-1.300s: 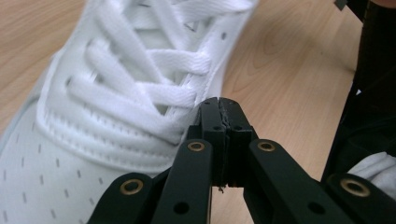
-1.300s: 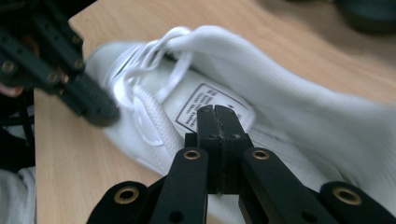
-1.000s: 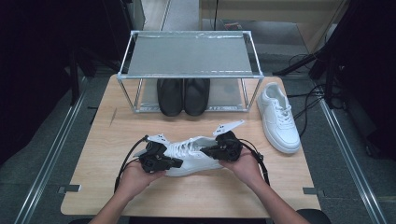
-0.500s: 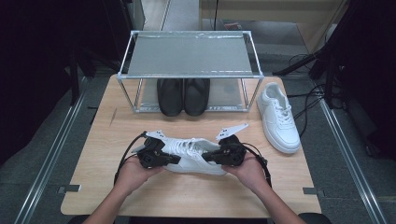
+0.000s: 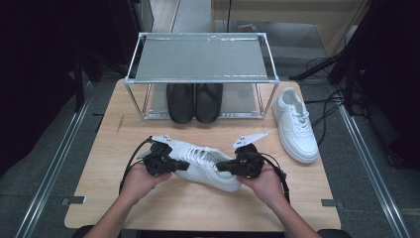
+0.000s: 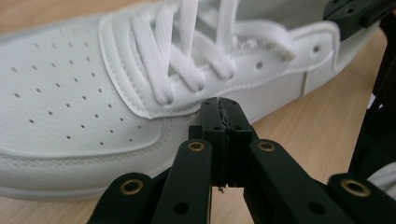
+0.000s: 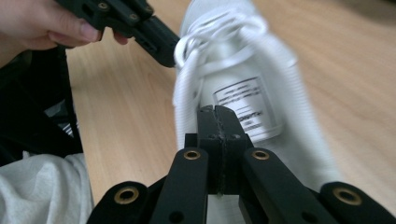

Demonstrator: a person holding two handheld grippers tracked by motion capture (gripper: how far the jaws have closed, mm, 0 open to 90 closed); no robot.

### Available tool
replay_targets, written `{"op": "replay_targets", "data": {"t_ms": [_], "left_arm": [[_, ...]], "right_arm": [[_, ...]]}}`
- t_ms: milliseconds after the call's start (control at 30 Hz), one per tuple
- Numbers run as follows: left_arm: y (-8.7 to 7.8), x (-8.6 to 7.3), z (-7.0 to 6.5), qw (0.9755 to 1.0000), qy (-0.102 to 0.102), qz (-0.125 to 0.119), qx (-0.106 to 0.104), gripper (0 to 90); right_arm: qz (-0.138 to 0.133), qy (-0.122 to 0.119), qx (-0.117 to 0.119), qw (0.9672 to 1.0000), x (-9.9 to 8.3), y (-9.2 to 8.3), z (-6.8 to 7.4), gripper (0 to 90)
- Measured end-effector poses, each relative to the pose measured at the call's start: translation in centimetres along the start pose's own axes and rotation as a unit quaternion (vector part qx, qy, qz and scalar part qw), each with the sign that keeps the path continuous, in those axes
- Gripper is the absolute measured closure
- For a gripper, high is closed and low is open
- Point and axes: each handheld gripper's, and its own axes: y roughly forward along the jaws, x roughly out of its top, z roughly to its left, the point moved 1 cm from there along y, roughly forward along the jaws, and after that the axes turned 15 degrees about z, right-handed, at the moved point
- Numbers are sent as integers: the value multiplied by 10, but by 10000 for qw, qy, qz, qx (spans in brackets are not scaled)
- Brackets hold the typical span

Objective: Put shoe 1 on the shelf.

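Table (image 5: 148, 208): wire shoe rack (image 5: 200, 57) at 12 o'clock, pair of black shoes (image 5: 194, 101) on its lower shelf, second white sneaker (image 5: 296, 125) standing beside the rack at about 2 o'clock.

Work item: white sneaker (image 5: 205, 164), on its side at table centre-front, between both hands. Versus a second ago it sits a touch nearer the front edge and more rotated, toe now swung toward 5 o'clock. Both hands shifted only slightly with it.

Left gripper (image 5: 178, 166) at the sneaker's 9 o'clock end; in the left gripper view its jaws are pressed together with nothing between them, tips against the side panel just under the laces (image 6: 187, 51). Right gripper (image 5: 224, 166) at the 3 o'clock side, jaws likewise clenched empty, tips at the collar, pointing at the tongue label (image 7: 243, 109).

Read: neither gripper grasps the shoe; closed tips are pushing it from both sides. The small turn looks like reorienting, probably to line it up for the rack or with its mate. Judgement: a lift isn't possible yet, as one jaw pair has to open and take the collar first.
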Motion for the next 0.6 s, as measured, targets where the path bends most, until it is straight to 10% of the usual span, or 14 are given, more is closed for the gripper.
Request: {"op": "replay_targets", "data": {"t_ms": [600], "left_arm": [[-6, -25, 4, 9993, -304, -168, 134, 894]], "right_arm": [[-420, 197, -386, 9982, 10, -16, -49, 900]]}}
